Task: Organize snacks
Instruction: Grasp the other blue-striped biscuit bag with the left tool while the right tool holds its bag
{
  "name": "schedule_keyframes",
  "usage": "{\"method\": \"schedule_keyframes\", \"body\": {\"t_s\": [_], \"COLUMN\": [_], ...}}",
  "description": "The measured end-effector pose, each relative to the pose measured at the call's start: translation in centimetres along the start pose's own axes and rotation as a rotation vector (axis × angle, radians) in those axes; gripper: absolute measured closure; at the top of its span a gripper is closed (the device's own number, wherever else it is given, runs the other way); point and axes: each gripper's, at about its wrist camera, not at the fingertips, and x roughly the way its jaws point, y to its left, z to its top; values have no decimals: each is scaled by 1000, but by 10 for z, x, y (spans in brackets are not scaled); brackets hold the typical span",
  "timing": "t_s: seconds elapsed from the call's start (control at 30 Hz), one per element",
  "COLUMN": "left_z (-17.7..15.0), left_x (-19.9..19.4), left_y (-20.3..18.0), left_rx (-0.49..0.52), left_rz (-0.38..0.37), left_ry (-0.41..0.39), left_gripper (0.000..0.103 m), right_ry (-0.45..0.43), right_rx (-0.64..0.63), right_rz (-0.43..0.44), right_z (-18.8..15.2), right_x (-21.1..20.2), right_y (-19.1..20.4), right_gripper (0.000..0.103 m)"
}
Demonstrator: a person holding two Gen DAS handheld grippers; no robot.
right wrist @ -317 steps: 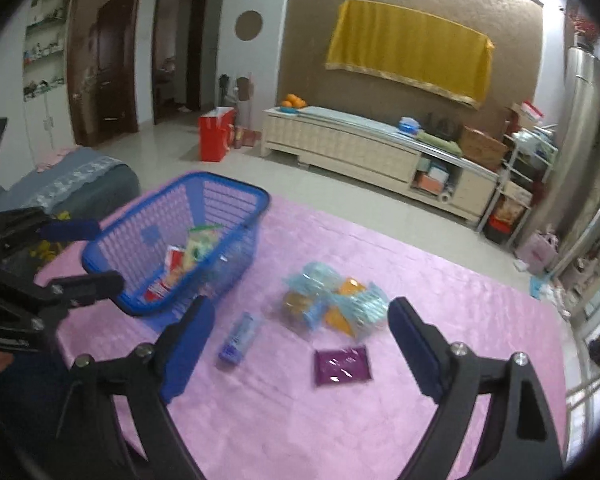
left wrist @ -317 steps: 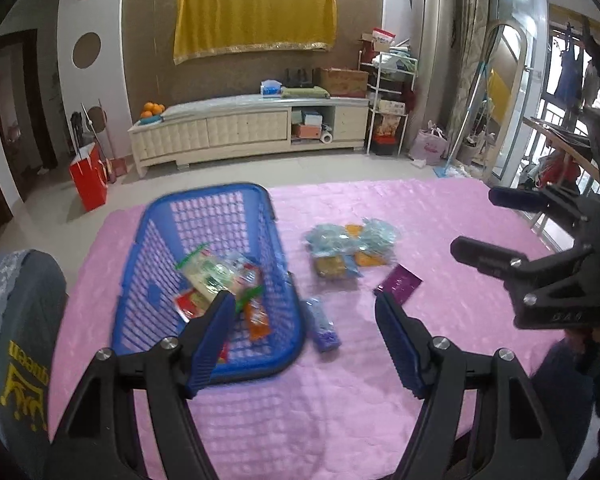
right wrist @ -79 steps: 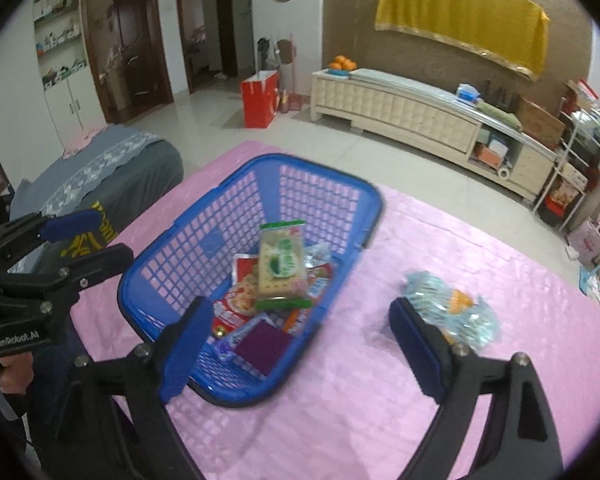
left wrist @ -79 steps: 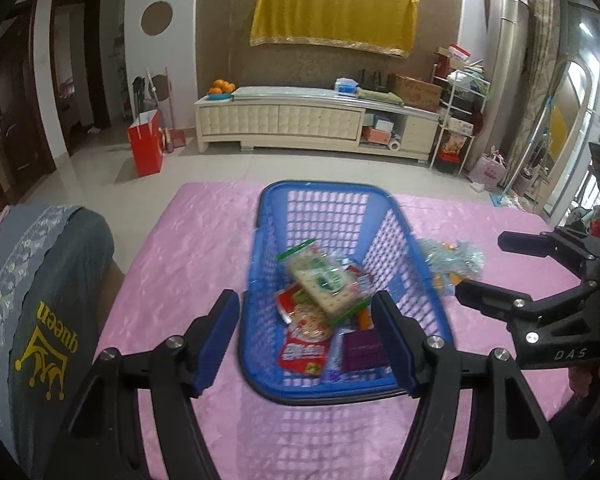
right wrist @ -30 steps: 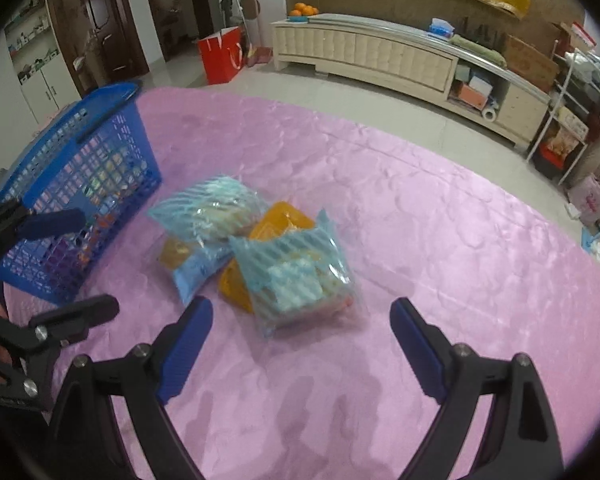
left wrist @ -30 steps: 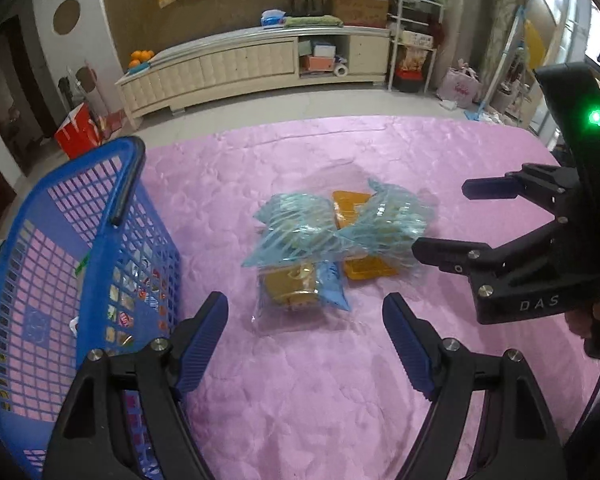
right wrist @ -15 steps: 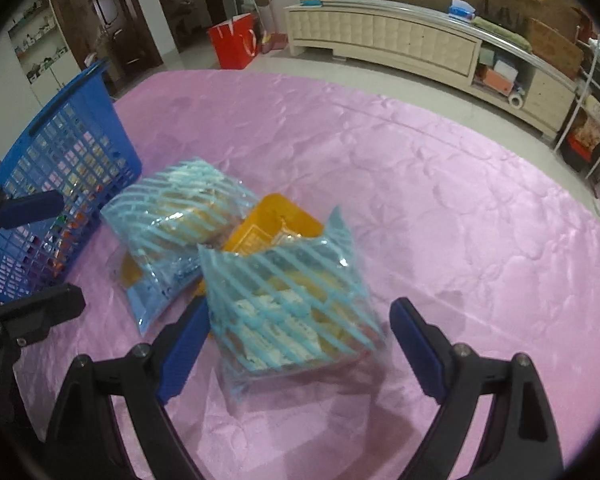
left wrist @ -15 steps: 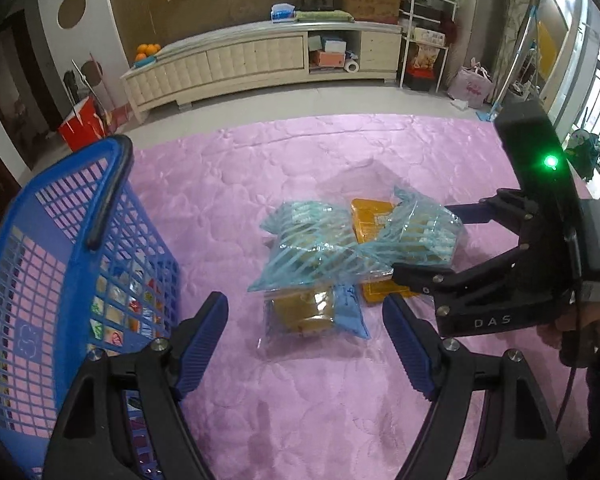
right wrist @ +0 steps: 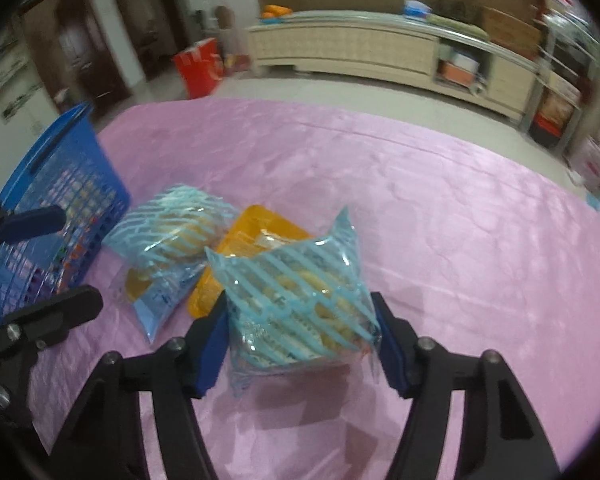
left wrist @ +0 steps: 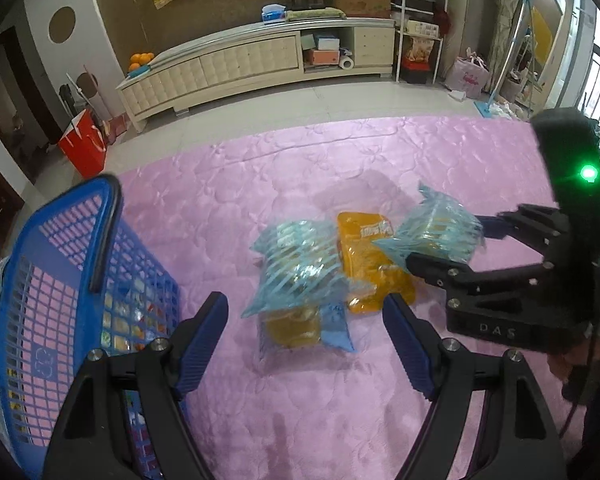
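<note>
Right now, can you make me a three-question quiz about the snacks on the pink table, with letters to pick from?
1. Where is the blue basket?
A. on the pink cloth, left of the snack pile
B. on the floor by the cabinet
C. on top of the snacks

2. How many striped light-blue bags are outside the basket?
A. one
B. two
C. five

3. What is the right gripper doing?
A. hanging far above the table with nothing near it
B. holding the orange packet
C. closing in around a striped bag

Answers:
1 A: the basket stands on the cloth at the left in both views.
2 B: one striped bag sits between the right gripper's fingers, the other striped bag lies on the pile beside the orange packet.
3 C: its blue pads flank the bag's two sides and the jaws have just been closing.
</note>
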Motion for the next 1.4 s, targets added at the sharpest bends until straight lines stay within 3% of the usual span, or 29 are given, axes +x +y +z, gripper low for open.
{"method": "schedule_keyframes", "body": {"t_s": [0.3, 0.6, 0.8, 1.0, 1.03, 1.13, 1.4], "left_z": [28, 44, 44, 44, 44, 44, 37], "left_x": [16, 58, 79, 93, 94, 95, 79], "left_y": [-20, -17, -6, 9, 10, 9, 0], "left_rx": [113, 136, 101, 17, 9, 15, 35], "left_rz": [81, 68, 65, 8, 3, -20, -11], "left_ry": [23, 164, 230, 280, 285, 293, 242], "left_gripper": [25, 25, 25, 25, 27, 46, 54], "right_ry": [-40, -3, 16, 21, 22, 30, 12], "right_rx": [77, 170, 178, 152, 150, 155, 157], "right_rz": [-61, -69, -65, -60, -61, -53, -59], "right_z": [8, 8, 7, 8, 8, 7, 9], "right_x": [-22, -10, -4, 0, 0, 3, -2], "right_y": [-8, -26, -21, -12, -12, -12, -14], "right_gripper": [34, 34, 34, 34, 34, 34, 34]}}
